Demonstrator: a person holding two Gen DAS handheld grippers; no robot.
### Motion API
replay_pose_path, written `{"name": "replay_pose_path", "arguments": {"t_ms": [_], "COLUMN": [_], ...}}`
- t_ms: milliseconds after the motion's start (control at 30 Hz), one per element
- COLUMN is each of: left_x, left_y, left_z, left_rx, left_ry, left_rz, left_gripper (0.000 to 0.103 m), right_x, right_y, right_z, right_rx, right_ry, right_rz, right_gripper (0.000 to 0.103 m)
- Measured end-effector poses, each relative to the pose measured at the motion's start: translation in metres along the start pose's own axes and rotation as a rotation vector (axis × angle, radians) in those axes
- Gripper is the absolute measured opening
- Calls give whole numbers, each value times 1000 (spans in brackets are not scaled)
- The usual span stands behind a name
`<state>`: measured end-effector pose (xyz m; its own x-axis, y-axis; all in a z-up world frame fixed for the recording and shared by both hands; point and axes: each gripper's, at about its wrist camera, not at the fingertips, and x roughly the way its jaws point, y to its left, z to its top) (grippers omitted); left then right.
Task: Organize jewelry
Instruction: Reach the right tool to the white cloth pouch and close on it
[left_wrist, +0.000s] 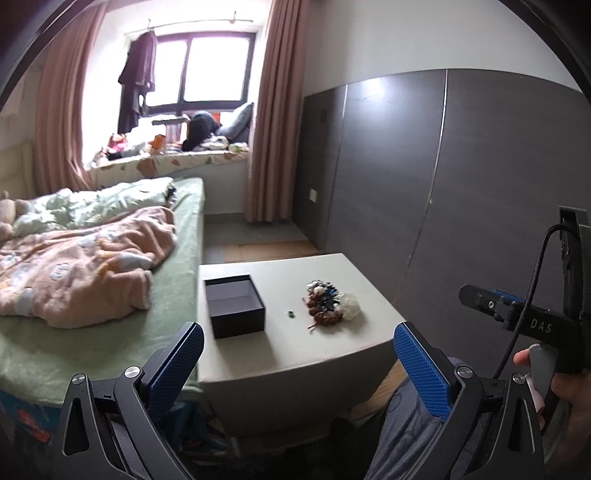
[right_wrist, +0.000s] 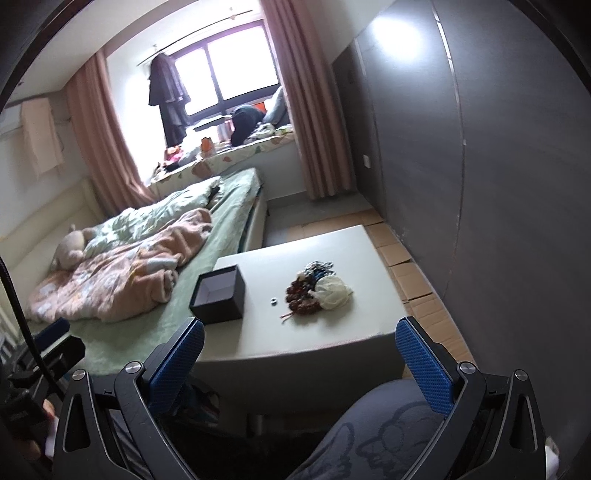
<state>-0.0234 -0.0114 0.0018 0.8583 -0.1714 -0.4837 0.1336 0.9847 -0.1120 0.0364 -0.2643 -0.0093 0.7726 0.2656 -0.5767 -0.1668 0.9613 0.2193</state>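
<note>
A pile of beaded jewelry (left_wrist: 330, 304) lies on a small white table (left_wrist: 288, 354), with brown, blue and white beads tangled together. A small ring (left_wrist: 290, 314) lies just left of the pile. An open dark box (left_wrist: 234, 306) stands empty at the table's left side. The right wrist view shows the same pile (right_wrist: 317, 288), ring (right_wrist: 273, 301) and box (right_wrist: 218, 295). My left gripper (left_wrist: 298, 349) is open and empty, held back from the table's near edge. My right gripper (right_wrist: 300, 349) is open and empty, also short of the table.
A bed (left_wrist: 74, 288) with a pink blanket runs along the table's left side. A dark grey wardrobe wall (left_wrist: 461, 177) stands to the right. Cardboard covers the floor (right_wrist: 410, 273) between table and wall. The person's knee (right_wrist: 380, 424) is below the right gripper.
</note>
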Motion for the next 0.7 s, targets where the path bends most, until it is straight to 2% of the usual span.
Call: {"name": "replay_pose_path", "arguments": {"t_ms": [167, 300, 500, 633, 700], "left_x": [42, 81, 139, 173, 192], "left_y": [6, 14, 24, 31, 32], "left_z": [18, 29, 44, 48, 48], "left_rx": [-15, -40, -71, -108, -134], "left_ry": [47, 116, 205, 252, 277], "left_rz": [-63, -87, -101, -103, -117], "left_gripper": [98, 88, 87, 87, 81], "right_x": [19, 46, 101, 141, 163], "right_y": [-19, -30, -48, -57, -62], "right_z": [16, 24, 36, 39, 39], "right_rx": [71, 105, 162, 188, 206], "right_ry": [14, 50, 120, 182, 216], "right_rz": [10, 24, 47, 66, 73], "right_gripper": [103, 103, 103, 97, 93]}}
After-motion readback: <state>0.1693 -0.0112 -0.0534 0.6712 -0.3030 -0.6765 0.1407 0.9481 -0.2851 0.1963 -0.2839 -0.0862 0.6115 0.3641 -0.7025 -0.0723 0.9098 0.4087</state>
